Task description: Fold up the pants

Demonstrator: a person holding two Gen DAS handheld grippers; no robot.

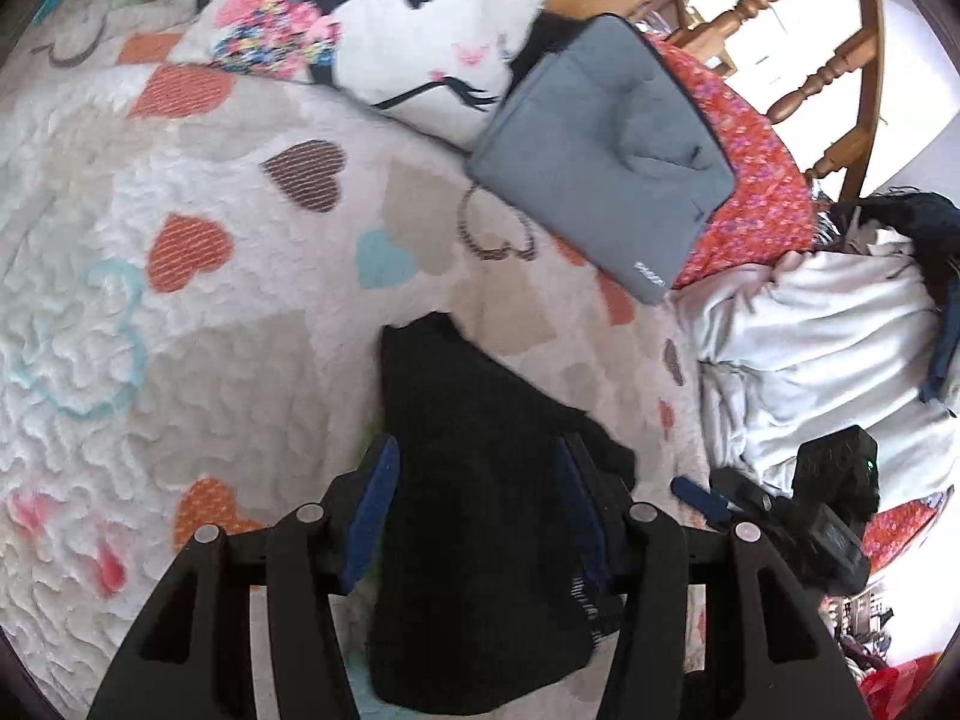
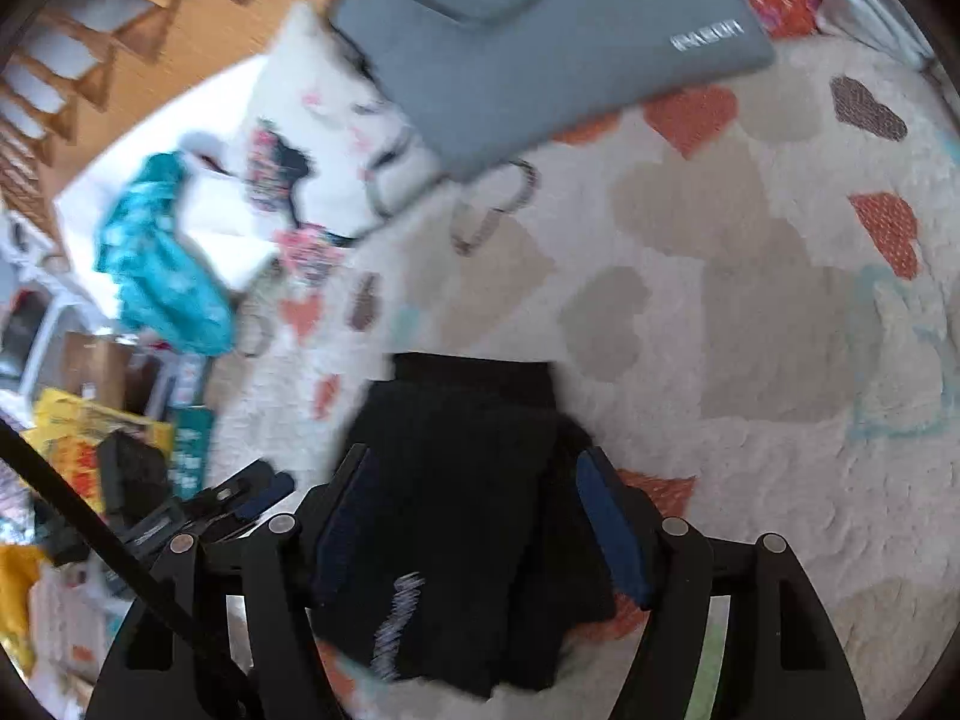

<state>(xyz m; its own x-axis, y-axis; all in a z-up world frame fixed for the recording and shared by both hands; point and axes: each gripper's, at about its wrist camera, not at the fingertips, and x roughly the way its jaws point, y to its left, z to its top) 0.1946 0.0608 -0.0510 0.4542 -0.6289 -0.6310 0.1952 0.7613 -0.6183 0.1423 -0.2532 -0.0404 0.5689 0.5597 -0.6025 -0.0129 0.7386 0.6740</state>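
The black pants (image 1: 480, 480) lie folded into a small bundle on the white heart-patterned bedspread (image 1: 180, 330). In the left wrist view my left gripper (image 1: 477, 462) is open, its blue-padded fingers (image 1: 375, 498) spread to either side of the bundle. The right gripper shows at the right edge of that view (image 1: 699, 495). In the right wrist view the pants (image 2: 468, 510) sit between the spread jaws of my open right gripper (image 2: 474, 474); a striped label shows near the bottom. The left gripper appears at the left (image 2: 258, 495).
A grey laptop sleeve (image 1: 600, 162) lies beyond the pants, beside an orange floral cloth (image 1: 756, 180) and a printed pillow (image 1: 372, 18). White clothing (image 1: 810, 360) is piled at the right. A wooden chair (image 1: 840, 48) stands behind. Teal cloth (image 2: 162, 264) and clutter lie left.
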